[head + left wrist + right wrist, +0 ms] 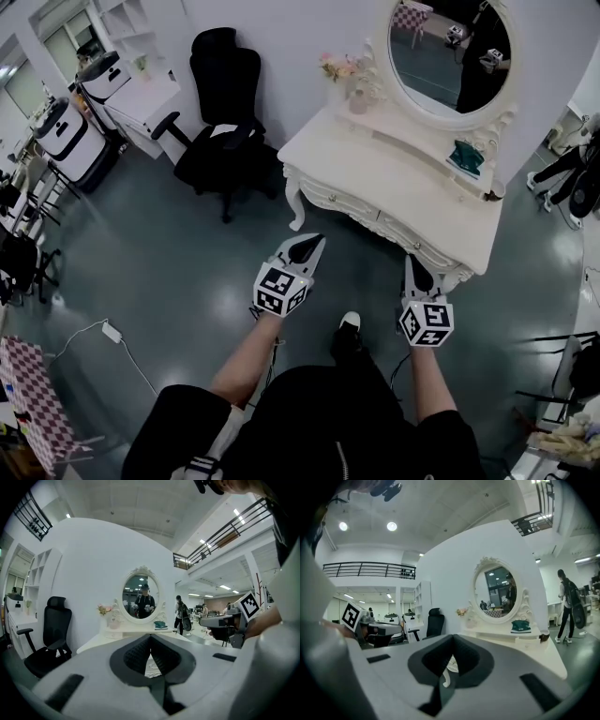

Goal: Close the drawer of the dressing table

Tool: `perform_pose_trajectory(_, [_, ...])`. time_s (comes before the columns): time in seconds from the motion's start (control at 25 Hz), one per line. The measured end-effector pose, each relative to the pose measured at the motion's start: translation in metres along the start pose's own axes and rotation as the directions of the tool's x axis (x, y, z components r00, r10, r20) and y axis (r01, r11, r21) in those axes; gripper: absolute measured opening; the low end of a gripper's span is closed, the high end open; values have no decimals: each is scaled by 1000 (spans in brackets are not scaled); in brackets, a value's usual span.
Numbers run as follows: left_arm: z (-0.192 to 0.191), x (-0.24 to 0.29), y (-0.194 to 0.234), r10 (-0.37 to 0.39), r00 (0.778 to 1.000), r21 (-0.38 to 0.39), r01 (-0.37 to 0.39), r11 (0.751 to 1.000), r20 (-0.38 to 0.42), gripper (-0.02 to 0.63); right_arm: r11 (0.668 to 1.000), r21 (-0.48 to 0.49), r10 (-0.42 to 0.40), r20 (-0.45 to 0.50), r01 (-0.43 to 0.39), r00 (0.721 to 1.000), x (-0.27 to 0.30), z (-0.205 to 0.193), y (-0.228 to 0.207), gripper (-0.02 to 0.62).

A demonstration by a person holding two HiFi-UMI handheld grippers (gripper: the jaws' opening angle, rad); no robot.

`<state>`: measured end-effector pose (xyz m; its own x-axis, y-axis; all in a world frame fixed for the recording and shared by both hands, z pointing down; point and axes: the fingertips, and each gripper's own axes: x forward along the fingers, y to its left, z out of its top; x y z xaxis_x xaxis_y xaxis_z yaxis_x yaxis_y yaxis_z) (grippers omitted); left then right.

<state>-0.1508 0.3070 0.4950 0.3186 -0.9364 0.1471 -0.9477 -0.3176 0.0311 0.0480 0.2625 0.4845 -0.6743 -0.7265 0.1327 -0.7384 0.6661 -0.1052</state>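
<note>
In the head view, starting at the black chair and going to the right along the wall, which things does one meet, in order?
black office chair → pink flowers → oval mirror

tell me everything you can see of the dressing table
The dressing table is white, seemingly painted wood, with curved carved legs and a scrolled front of drawers; whether one stands open can't be told. It stands upright against the white wall on the grey floor. An oval mirror in an ornate frame rises from its back shelf. A vase of pink flowers and a teal object rest on it.
</note>
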Motion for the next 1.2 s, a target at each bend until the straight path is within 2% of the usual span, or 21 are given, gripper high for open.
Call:
perform_pose_trajectory(0.36, [36,127,49,2,1000,9,-2,1000,4,0,1000,14,5,12,-6,1000,108,35,-83,3])
perform_pose_trajectory(0.6, [46,204,61,-21,1000,18,21,1000,3,0,1000,6,1,3,-1,1000,156,43,-139,3])
perform_pose_trajectory(0.96, [45,302,69,-117,993,14,118,993,-32,0,993,26,-115,-30,116,993,187,40,-219,3])
perform_pose_trajectory(1.2, [49,385,77,-221,975,21,222,975,-37,0,975,39,-217,-40,218,975,219,39,-276,3])
